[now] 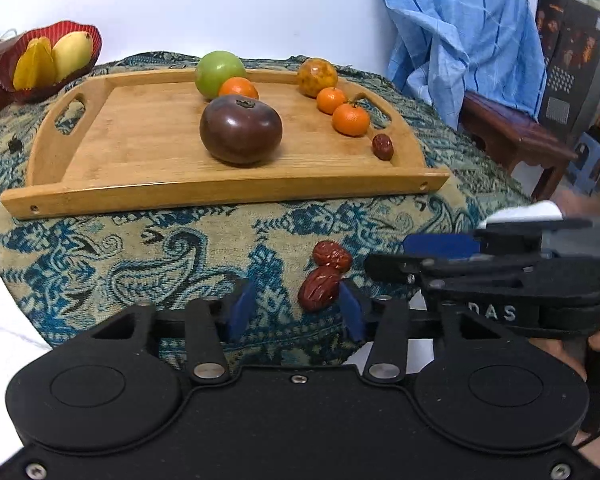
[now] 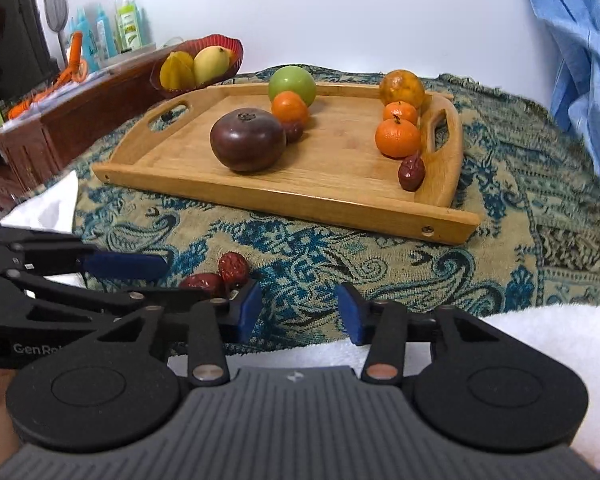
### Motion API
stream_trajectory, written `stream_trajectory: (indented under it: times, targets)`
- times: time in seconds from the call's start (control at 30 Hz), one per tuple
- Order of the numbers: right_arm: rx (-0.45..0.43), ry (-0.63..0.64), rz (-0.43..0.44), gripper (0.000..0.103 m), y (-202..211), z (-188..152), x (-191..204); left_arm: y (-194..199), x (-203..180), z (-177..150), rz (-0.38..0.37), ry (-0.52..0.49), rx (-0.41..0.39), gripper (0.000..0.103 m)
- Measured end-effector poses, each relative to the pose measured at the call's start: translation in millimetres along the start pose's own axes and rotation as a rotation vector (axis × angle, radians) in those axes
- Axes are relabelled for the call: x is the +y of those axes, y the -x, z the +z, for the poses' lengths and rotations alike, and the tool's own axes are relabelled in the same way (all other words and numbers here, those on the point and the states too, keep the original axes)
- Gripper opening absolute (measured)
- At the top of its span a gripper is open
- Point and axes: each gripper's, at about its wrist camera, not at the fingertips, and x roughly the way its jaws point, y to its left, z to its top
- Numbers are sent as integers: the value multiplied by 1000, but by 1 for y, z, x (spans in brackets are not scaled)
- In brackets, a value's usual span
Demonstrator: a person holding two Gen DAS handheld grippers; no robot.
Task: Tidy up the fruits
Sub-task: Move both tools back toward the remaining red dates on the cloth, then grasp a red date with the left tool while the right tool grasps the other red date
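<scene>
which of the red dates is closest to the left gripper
The nearer of the two dates on the cloth, beside the left gripper's right finger. The second cloth date lies just behind it; the tray date is far off.

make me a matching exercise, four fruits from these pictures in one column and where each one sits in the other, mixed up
Column one:
1. yellow mango
2. big dark purple round fruit
3. single wrinkled red date
4. pair of wrinkled red dates

Column two:
A. on the patterned blue cloth, in front of the wooden tray
B. in the red ribbed bowl
C. near the middle of the wooden tray
D. on the tray by its right handle, nearest the front rim

Pairs: 1-B, 2-C, 3-D, 4-A
</scene>
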Motion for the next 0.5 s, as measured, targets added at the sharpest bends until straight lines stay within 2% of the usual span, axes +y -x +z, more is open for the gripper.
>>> stream_trajectory:
  times: [0.03,0.07,0.1,0.37,0.5]
  targets:
    - [-1,-13,8,53,0,-1,-2,-2,-2,1,-11,0,8,29]
    - [0,-7,8,53,1,-1,-2,-3,-5,2,-27,-8,15,20]
    - [-3,8,3,54,1,-1,0,-4,-7,2,-32,-18,13,18]
    - [-49,17,-14,52,2,-8,12,6,-6,-9,28,-45,-38,18]
    - [-57,58,35,53,2,-10,19,12,3,-12,62,-49,-42,18]
